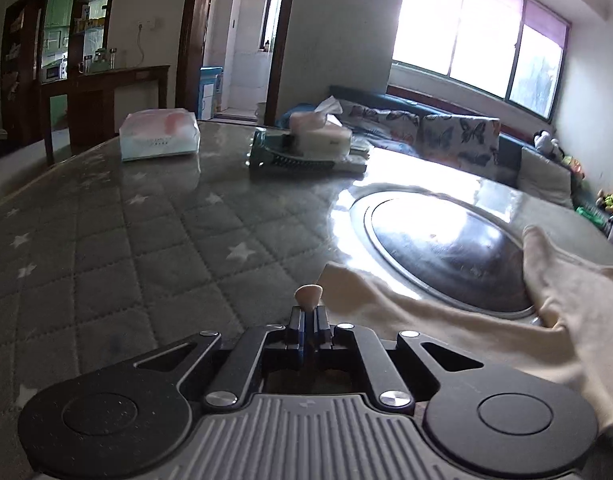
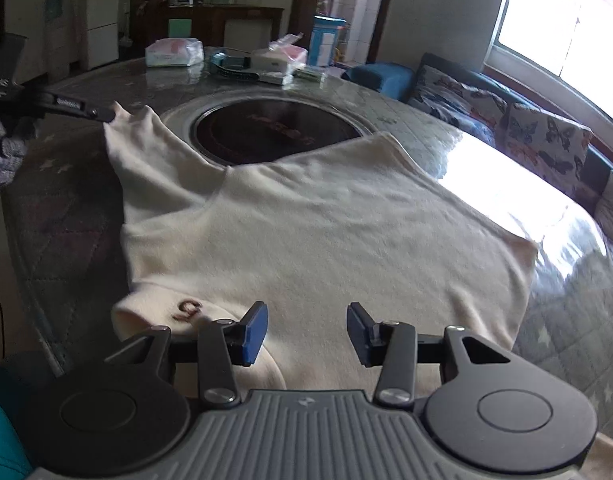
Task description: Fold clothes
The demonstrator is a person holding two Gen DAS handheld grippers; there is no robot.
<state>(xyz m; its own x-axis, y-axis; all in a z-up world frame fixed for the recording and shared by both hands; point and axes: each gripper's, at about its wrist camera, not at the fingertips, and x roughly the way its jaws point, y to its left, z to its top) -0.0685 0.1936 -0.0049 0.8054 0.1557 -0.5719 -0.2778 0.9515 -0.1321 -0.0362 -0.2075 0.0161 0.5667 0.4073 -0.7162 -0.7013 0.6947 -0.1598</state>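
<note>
Nearby, tissue packs [image 2: 174,52], cooktop [image 2: 276,128] under sweater [image 2: 326,240]

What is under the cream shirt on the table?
The cream shirt lies on the quilted table cover and overlaps the rim of the round black cooktop. Whatever else lies beneath is hidden.

Cream knit sweater [image 2: 306,240] spread flat on round quilted glass-topped table [image 2: 566,300]; right gripper [image 2: 306,334] open above hem; left gripper [image 2: 106,114] pinching sleeve tip.
</note>
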